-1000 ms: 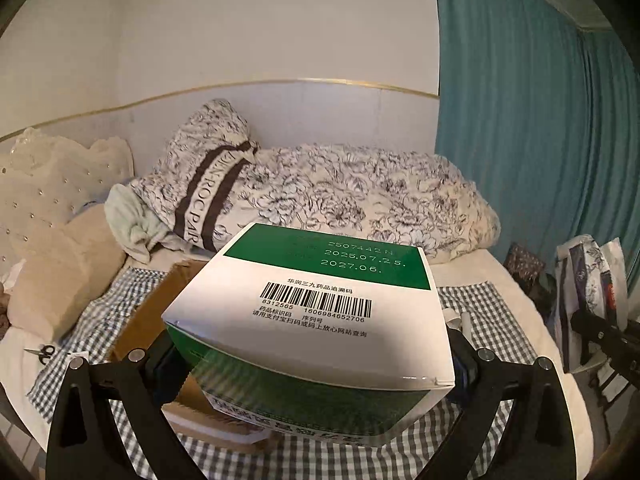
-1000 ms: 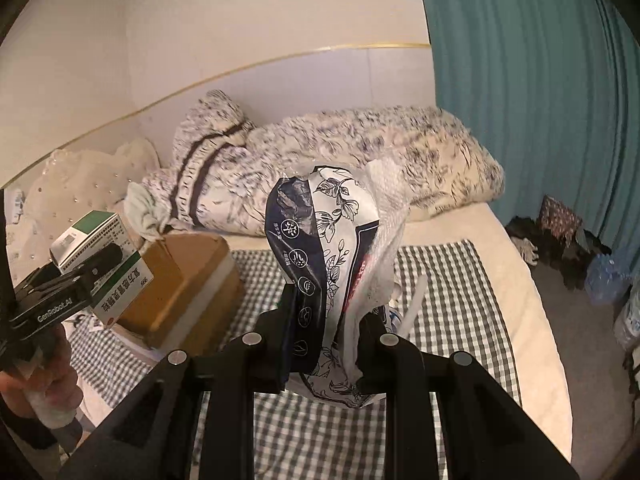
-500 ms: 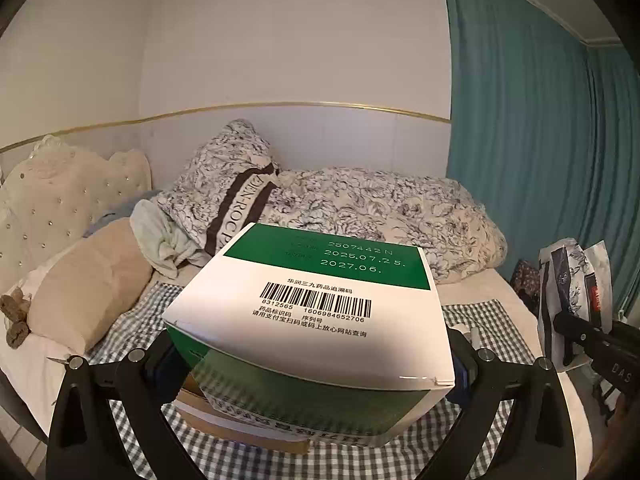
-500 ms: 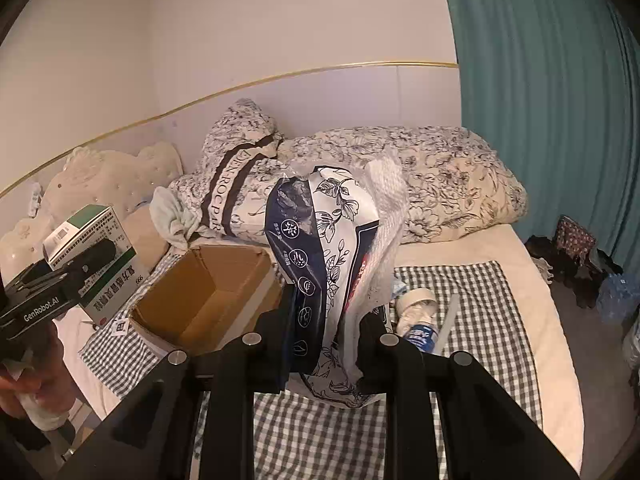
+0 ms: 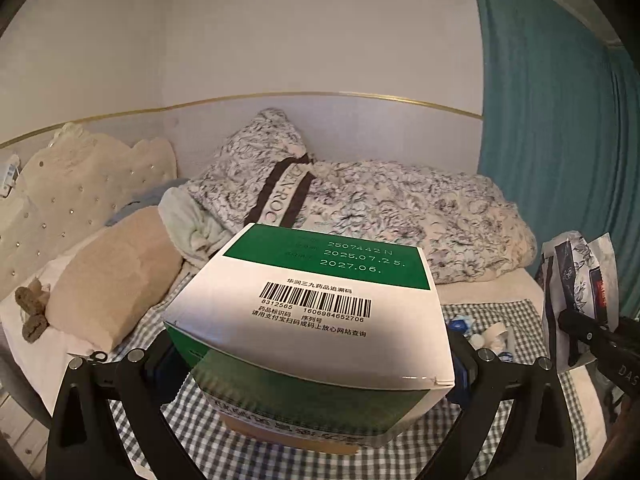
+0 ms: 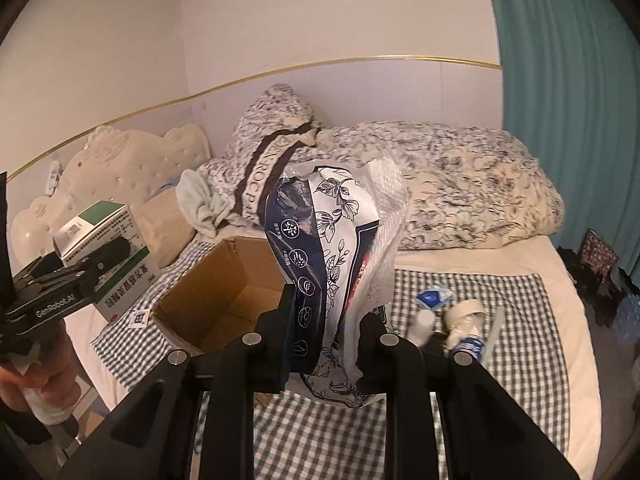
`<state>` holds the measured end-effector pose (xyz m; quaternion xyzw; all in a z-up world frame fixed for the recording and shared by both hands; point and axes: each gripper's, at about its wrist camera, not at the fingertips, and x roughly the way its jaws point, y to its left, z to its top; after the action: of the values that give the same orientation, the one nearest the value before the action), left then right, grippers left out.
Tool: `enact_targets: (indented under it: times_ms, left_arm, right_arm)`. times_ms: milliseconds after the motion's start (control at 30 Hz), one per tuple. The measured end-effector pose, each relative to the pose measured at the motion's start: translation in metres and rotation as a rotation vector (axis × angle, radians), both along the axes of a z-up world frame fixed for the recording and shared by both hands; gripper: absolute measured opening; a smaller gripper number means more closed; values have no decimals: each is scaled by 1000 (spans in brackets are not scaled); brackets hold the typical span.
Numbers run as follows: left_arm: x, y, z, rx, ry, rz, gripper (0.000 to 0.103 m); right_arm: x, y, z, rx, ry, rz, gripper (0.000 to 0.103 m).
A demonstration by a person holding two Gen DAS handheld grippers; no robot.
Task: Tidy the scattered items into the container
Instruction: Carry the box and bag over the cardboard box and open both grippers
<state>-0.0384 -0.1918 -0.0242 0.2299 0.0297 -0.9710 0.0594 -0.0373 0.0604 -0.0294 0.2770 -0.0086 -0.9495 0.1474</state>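
My left gripper (image 5: 312, 364) is shut on a green and white medicine box (image 5: 312, 320) with a barcode on top, which fills the middle of the left wrist view. Only a strip of the brown cardboard carton (image 5: 280, 436) shows below it. In the right wrist view my right gripper (image 6: 330, 324) is shut on a blue and white floral pack (image 6: 336, 264), held upright. The open carton (image 6: 224, 296) lies on the checked cloth just left of that pack. The left gripper (image 6: 80, 268) with the medicine box (image 6: 104, 256) hangs left of the carton.
A small sachet (image 6: 432, 296), a white roll (image 6: 464, 316) and a pale tube (image 6: 494, 332) lie on the checked cloth (image 6: 500, 380) right of the pack. Pillows and a floral duvet (image 6: 460, 184) pile up behind. Scissors (image 5: 96, 356) lie at the bed's left edge. A teal curtain (image 6: 568, 80) hangs on the right.
Both views have swung left along the bed, bringing the headboard in. The carton's open inside now shows in the right wrist view. Both grips are unchanged.
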Motion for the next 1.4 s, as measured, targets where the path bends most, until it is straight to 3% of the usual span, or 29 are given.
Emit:
enact_targets:
  times_ms: [567, 1400]
  left_arm:
    - [-43, -49, -49, -7, -129, 16, 101]
    - [-120, -61, -129, 13, -306, 3, 103]
  right_arm:
    - [-67, -91, -37, 28, -93, 167, 23]
    - [-149, -141, -121, 51, -246, 232, 28]
